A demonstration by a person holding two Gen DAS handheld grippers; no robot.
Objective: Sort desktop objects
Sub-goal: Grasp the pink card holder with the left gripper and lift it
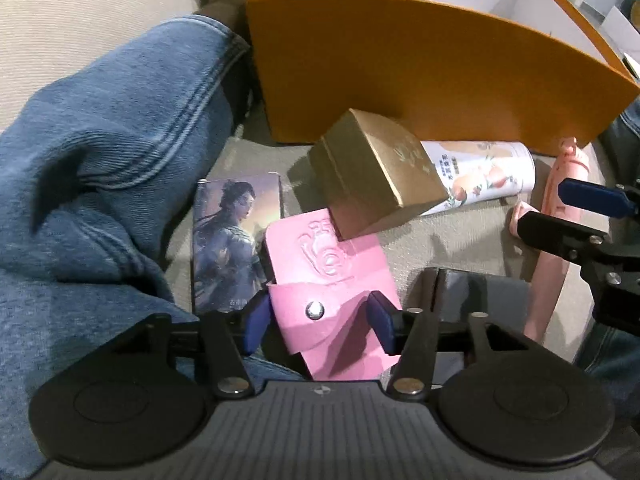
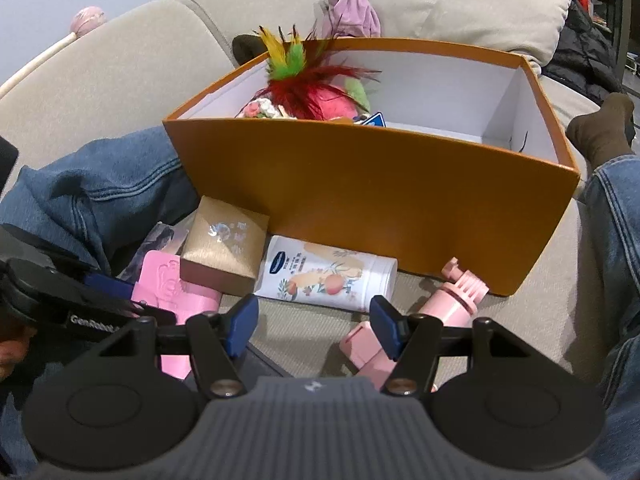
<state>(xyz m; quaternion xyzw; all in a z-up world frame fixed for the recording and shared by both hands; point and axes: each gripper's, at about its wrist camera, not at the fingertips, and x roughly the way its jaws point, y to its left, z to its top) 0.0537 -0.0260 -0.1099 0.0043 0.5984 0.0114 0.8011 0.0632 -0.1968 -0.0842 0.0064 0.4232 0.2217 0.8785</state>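
Observation:
My left gripper (image 1: 318, 322) is open, its blue fingertips on either side of a pink snap-flap pouch (image 1: 328, 276) lying on the sofa; the same pouch shows in the right wrist view (image 2: 172, 286). A gold box (image 1: 376, 172) leans on the pouch; it also shows in the right wrist view (image 2: 224, 250). A white peach-print can (image 2: 326, 278) lies beside it. My right gripper (image 2: 314, 322) is open and empty, hovering over the cushion just left of a pink plastic handle (image 2: 424, 320). The orange box (image 2: 372, 192) stands behind, holding feathered toys (image 2: 308, 80).
A picture card (image 1: 232, 240) lies left of the pouch. Denim-clad legs (image 1: 100, 152) flank the items on both sides. A dark flat object (image 1: 476, 296) lies under the left gripper's right finger. Sofa cushions (image 2: 468, 4) rise behind the orange box.

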